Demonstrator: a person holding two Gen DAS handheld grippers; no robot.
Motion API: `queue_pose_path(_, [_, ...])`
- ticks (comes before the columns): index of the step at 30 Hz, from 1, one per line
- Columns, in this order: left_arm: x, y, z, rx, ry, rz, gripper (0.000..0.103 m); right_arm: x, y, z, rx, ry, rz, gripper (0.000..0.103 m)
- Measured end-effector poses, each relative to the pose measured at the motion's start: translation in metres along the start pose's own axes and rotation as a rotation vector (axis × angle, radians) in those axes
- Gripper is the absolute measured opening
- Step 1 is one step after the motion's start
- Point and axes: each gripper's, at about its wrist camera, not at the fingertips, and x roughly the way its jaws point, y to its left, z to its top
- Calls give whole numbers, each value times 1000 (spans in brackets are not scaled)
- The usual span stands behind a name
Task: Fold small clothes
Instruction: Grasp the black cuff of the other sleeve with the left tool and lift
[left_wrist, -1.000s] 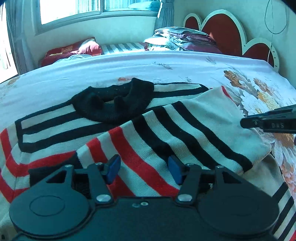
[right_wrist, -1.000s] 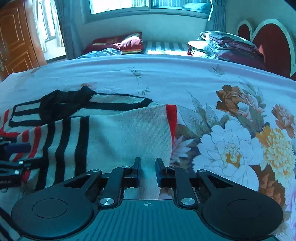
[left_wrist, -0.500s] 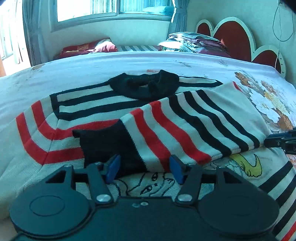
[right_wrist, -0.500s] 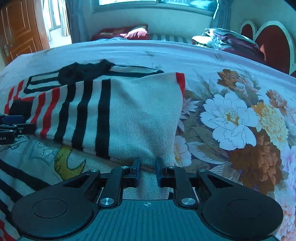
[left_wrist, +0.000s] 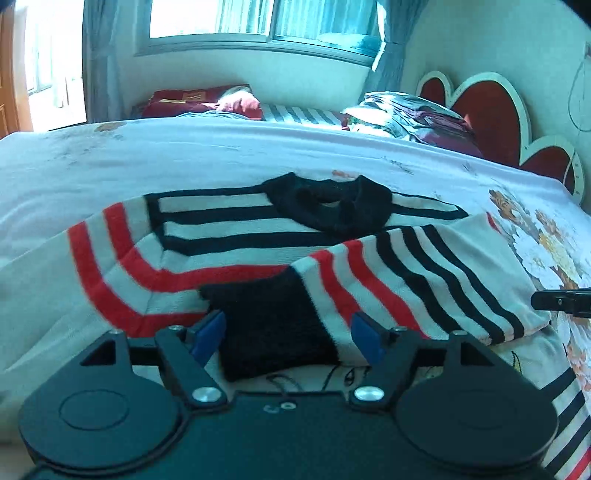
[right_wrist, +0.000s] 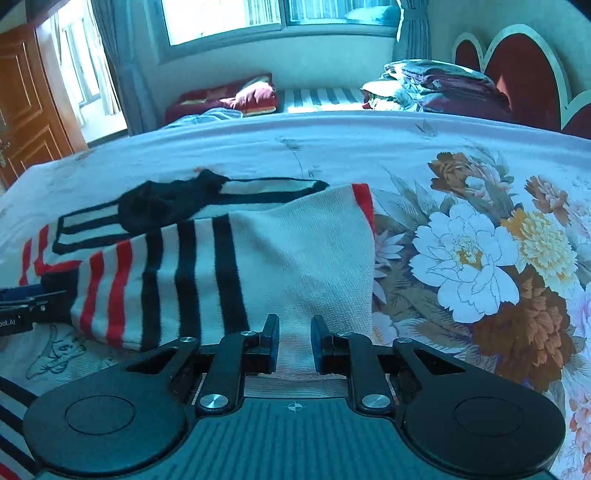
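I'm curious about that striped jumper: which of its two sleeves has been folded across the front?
The sleeve on the flowered side of the bed: it lies across the chest, its black cuff between the opening left gripper pads. The other sleeve lies spread outward.

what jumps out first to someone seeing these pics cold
The striped sweater with red and black bands and a black collar lies across the middle of the bed, one sleeve folded over its front. To its right the bedspread shows big printed flowers. Behind, a red heart-shaped headboard stands at the far right, with a pile of folded bedding in front of it.
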Motion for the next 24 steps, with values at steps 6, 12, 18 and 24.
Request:
queue_pose_path(6, [-69,80,-39,-180,-63,96,92,-20,10,-11,46,-48,35,75])
queue_pose_path(12, [-137,186,-83,-499,-138,262,62,-17,30,-7,-4,-37,85,65])
queue_pose_path(18, [-162,273,-129,-969,-257,244,52,-1,60,2,-30,-35,77,61])
queue_pose_path(24, [-156,305,-128,-1053,-337,238,47,6,67,2,-13,-18,52,56])
